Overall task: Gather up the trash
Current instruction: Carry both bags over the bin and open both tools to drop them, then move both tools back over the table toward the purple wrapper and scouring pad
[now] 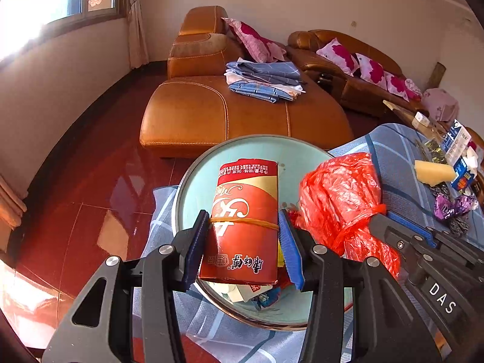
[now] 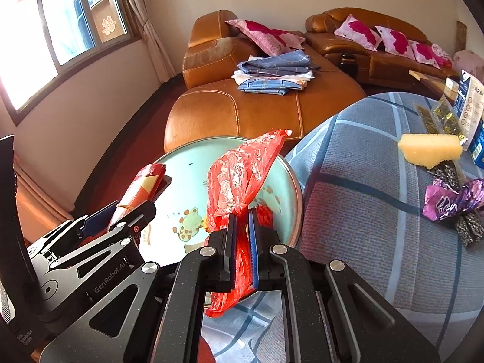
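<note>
My left gripper (image 1: pixel 243 216) is shut on a flattened red carton (image 1: pixel 246 187) bound with a rubber band. It holds the carton over a round teal tray (image 1: pixel 290 151) that has a cartoon print. Small wrappers (image 1: pixel 257 295) lie in the tray beneath the carton. Just to the right, my right gripper (image 2: pixel 242 214) is shut on the knotted neck of a crumpled red plastic bag (image 2: pixel 239 169), above the tray's (image 2: pixel 187 178) right rim. In the right wrist view the left gripper (image 2: pixel 133 199) and its carton (image 2: pixel 148 178) sit at the left. The left wrist view shows the bag (image 1: pixel 338 199) and the right gripper's fingers (image 1: pixel 405 230) beside it.
A blue checked cloth (image 2: pixel 363 211) covers the table under the tray. To the right lie a yellow sponge piece (image 2: pixel 429 148), a purple wrapper (image 2: pixel 450 202), dark foil wrappers (image 2: pixel 469 227) and a blue-white box (image 2: pixel 472 106). Beyond stands an orange leather sofa (image 1: pixel 211 115) with folded sheets (image 1: pixel 263 81).
</note>
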The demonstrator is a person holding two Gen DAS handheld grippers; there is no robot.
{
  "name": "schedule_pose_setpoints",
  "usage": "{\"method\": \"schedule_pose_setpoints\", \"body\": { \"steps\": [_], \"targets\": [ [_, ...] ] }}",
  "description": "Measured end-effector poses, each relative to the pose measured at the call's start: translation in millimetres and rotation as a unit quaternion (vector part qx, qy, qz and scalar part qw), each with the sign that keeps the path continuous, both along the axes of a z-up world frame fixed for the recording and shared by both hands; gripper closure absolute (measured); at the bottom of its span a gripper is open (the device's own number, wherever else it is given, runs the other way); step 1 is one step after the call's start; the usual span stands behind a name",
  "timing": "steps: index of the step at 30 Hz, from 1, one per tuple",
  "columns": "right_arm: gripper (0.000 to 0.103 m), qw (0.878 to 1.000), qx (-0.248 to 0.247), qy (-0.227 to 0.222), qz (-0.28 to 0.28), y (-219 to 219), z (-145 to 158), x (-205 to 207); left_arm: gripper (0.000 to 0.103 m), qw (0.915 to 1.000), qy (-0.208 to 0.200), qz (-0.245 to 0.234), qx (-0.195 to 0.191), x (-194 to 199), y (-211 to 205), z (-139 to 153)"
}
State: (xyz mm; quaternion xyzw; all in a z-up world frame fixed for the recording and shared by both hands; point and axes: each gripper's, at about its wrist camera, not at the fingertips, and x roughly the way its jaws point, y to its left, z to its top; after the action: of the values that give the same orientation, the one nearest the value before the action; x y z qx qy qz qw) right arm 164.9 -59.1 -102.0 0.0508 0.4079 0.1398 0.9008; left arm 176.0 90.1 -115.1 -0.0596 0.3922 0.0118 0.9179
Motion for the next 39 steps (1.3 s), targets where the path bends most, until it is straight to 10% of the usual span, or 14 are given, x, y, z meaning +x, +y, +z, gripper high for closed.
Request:
{"method": "schedule_pose_setpoints", "body": {
  "steps": [8, 24, 39],
  "targets": [
    [0.08, 1.0, 0.02, -0.002, -0.024, -17, 0, -2, 0.055, 0.9995, -0.008, 0.012, 0.029, -1, -6, -1],
    [0.045, 0.991, -0.001, -0.063, -0.12, -93, 26, -46, 0.011, 0.987, -0.086, 0.018, 0.134, -41, -58, 37],
    [0.043, 0.977, -0.006, -0.085, -0.196, -160, 37, -91, 0.006, 0.9838, -0.111, -0.039, 0.136, -68, -117, 63]
  ]
}}
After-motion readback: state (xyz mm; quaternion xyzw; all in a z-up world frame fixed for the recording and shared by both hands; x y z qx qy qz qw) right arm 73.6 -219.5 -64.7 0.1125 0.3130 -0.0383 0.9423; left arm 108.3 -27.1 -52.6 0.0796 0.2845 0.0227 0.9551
